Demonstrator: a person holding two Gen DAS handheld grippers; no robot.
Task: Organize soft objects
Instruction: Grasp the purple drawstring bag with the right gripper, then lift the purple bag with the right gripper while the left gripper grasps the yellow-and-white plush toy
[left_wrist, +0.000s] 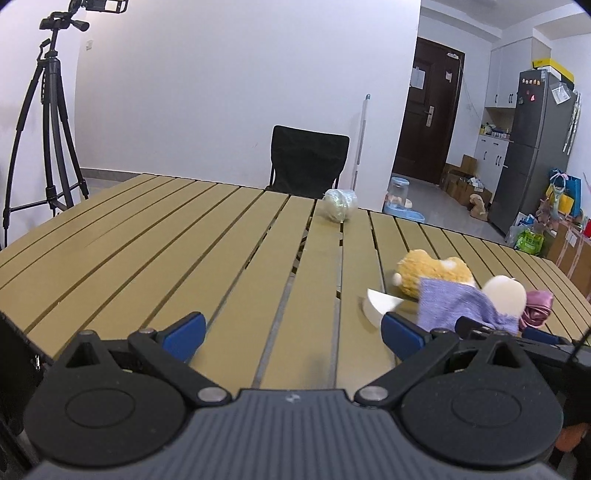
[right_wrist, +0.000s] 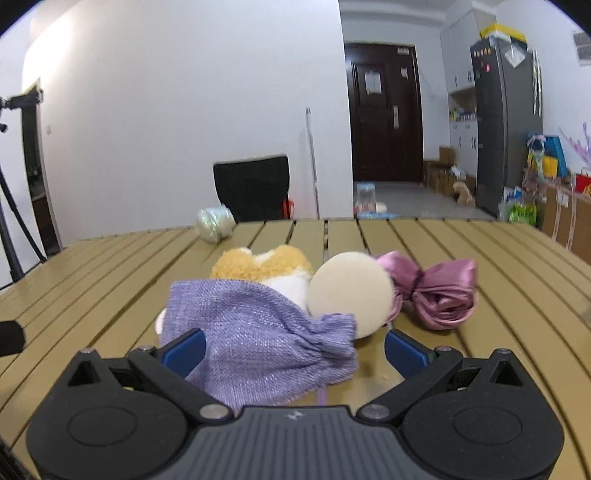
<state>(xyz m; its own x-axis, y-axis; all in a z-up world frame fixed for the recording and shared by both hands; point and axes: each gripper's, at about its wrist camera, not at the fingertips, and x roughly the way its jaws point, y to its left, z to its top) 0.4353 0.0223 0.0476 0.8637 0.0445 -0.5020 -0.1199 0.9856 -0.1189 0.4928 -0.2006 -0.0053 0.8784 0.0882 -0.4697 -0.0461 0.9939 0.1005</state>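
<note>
My right tongs (right_wrist: 293, 349) gape wide around a coarse-woven lilac pouch (right_wrist: 258, 332) on the slatted tan bench (right_wrist: 480, 258). Behind it crowd a fuzzy orange plush (right_wrist: 258, 264), a smooth cream round puff (right_wrist: 351, 291) and a glossy mauve satin bow (right_wrist: 436, 291). My left tongs (left_wrist: 293, 338) are spread open, empty. A shiny wrapped bundle (left_wrist: 340, 205), possibly yarn, sits far off.

Coarse-woven lilac cloth pouch (right_wrist: 258, 339), matt; glossy pink satin bow (right_wrist: 436, 291); fuzzy tan-and-white plush toy (right_wrist: 258, 266); smooth cream powder puff (right_wrist: 351, 291) — all on a matt, smooth slatted table (right_wrist: 480, 251).
</note>
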